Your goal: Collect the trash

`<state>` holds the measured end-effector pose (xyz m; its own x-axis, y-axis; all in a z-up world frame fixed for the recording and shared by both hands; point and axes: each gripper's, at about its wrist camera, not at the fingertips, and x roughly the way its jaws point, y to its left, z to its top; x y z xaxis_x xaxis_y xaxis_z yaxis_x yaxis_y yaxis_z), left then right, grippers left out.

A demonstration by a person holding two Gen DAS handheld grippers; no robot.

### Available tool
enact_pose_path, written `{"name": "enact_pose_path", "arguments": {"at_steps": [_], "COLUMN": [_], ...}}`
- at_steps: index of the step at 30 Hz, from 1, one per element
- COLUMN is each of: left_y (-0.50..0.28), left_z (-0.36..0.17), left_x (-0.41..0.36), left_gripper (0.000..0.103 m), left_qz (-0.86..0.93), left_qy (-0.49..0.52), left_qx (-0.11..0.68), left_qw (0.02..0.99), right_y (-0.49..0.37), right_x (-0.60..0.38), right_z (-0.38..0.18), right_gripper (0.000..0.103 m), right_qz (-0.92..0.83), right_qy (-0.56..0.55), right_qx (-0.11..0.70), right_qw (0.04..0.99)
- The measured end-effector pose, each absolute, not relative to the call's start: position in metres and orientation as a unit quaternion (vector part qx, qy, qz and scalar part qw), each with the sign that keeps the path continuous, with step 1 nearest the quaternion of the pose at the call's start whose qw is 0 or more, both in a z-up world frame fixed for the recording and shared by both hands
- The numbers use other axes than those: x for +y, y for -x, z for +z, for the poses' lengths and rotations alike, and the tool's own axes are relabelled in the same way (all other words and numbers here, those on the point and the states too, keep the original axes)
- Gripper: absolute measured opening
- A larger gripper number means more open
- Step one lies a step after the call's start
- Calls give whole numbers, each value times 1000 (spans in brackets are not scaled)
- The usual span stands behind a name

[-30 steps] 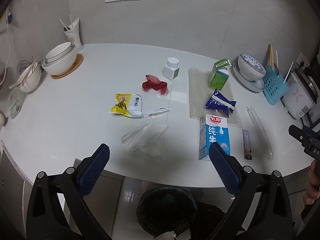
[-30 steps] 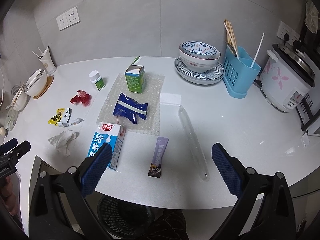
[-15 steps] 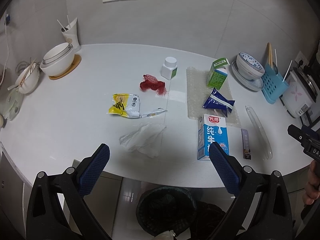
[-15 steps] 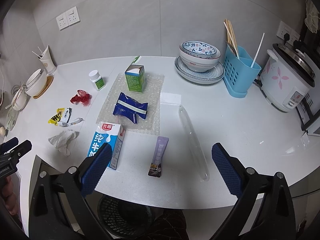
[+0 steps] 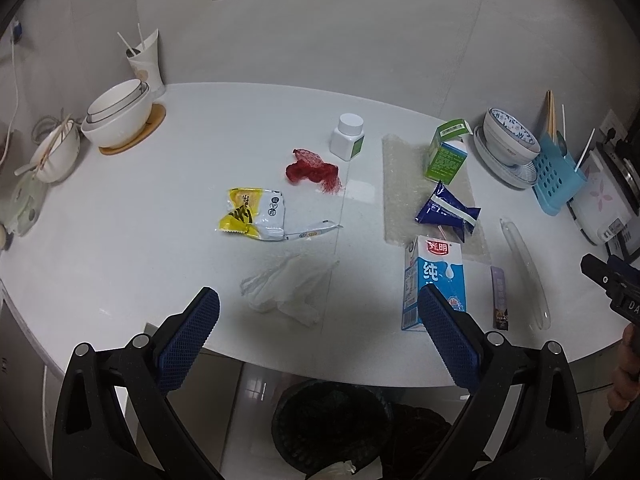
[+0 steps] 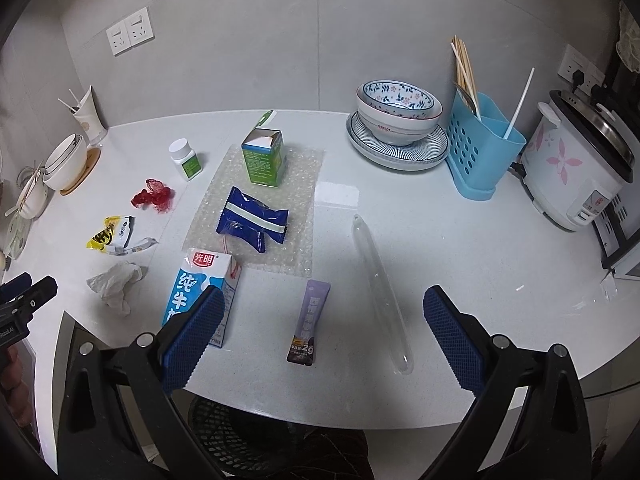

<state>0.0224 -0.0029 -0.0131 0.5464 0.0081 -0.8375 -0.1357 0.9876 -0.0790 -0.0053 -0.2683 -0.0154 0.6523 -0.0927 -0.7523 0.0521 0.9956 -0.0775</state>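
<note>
Trash lies spread over the white counter. A crumpled tissue sits just ahead of my open left gripper, with a yellow wrapper and red netting beyond it. A blue-white milk carton lies flat by the front edge. Ahead of my open right gripper lie a purple sachet and a clear plastic tube. A dark blue wrapper and a green carton rest on bubble wrap. Both grippers hold nothing.
A black bin stands on the floor under the counter's front edge. A white pill bottle, stacked bowls, a blue utensil holder and a rice cooker stand at the back and right. More bowls sit at far left.
The left wrist view has shifted slightly, so the counter items sit a little lower-left in frame. The right gripper has hardly moved. Nothing was picked up.
</note>
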Motion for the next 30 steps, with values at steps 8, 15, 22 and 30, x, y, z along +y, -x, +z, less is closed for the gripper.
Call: {"name": "enact_pose_path", "arguments": {"at_steps": [8,15,22,30], "left_y": [-53,-90,-109,-112], "left_z": [-41,-82,-116,-139], "left_x": [13,40,46,41], "left_gripper": [97,97,96,87], "left_qz": [57,79,68,62], "left_qy": [80,87,83,70], "left_qx": [495,527,562,589], "left_qw": [863,842,820,802], "right_y": [-26,-66,-100,-111], "right_x": [-284,-315,-340,-358], "right_z": [-31,-53,-72,-98], "right_gripper": [94,92,85,72], "right_qz": [-43,-52,-42,-35], "right_qy": [29,33,43,30], "right_qx": [437,476,522,563], "right_qw": [898,877,851,825]}}
